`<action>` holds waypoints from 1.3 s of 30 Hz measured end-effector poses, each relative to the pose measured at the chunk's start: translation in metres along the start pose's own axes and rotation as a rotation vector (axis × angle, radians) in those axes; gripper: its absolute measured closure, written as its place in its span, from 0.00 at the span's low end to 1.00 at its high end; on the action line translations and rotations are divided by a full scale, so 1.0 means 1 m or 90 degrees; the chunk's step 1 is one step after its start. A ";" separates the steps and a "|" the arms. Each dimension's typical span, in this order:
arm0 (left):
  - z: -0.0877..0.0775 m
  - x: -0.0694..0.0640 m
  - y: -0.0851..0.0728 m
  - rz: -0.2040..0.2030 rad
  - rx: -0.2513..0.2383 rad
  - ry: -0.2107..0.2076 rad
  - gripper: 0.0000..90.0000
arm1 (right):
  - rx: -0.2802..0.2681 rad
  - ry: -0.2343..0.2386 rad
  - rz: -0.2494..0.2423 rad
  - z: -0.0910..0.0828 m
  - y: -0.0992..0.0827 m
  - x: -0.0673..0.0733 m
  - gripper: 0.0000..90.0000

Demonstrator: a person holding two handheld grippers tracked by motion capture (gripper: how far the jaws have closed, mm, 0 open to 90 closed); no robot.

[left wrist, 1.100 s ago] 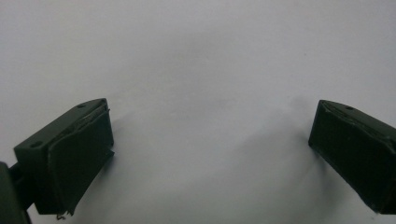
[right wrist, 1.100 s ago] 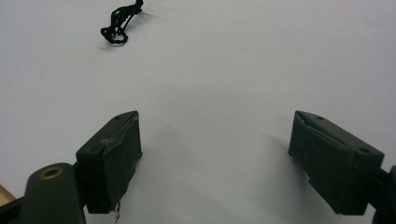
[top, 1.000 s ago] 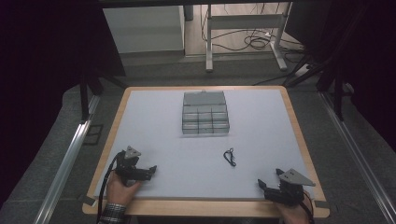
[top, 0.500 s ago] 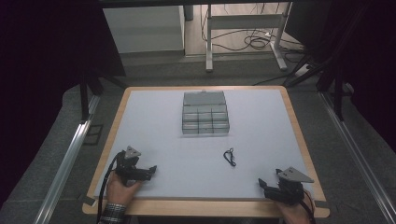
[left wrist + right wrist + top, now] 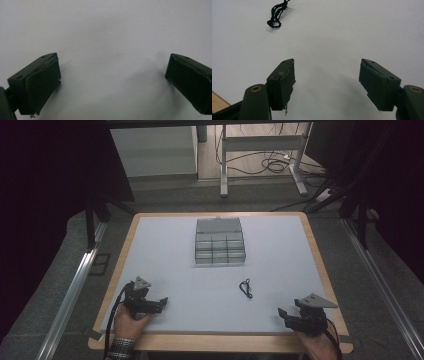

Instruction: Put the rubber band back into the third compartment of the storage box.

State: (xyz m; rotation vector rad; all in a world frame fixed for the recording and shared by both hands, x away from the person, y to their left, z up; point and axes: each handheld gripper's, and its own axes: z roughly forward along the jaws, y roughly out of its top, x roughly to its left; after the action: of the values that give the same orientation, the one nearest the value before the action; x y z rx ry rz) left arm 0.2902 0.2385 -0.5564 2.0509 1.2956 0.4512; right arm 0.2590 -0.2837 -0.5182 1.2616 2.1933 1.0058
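progress: nothing grasped yet | right tool (image 5: 283, 313): jaws apart, just been closing, empty | left tool (image 5: 161, 302): wide open, empty | black cord (image 5: 245, 288): on worktop (image 5: 165, 245), near compartment box (image 5: 220, 241), ahead of right tool

High view looks down on the table (image 5: 165, 250); 2 gripper views skim it closely.

One black cord loop (image 5: 245, 288) lies on the counter (image 5: 165, 245). One grey compartment box (image 5: 220, 241) stands there. Two tongs: left (image 5: 161, 302), right (image 5: 282, 313).
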 end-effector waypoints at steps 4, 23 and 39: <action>0.000 0.000 0.000 -0.001 0.000 0.000 0.00 | 0.006 0.004 -0.003 0.000 0.006 0.002 0.35; 0.000 0.000 0.000 -0.001 0.000 0.000 0.00 | 0.061 0.039 -0.056 0.011 0.024 0.003 0.46; 0.000 0.000 0.000 0.000 0.000 0.000 0.00 | 0.100 0.072 -0.080 0.024 0.040 0.007 0.58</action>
State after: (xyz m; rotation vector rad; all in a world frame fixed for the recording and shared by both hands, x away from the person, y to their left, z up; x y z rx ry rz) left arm 0.2902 0.2386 -0.5564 2.0512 1.2948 0.4509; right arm 0.2937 -0.2553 -0.5038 1.1413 2.4465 0.8895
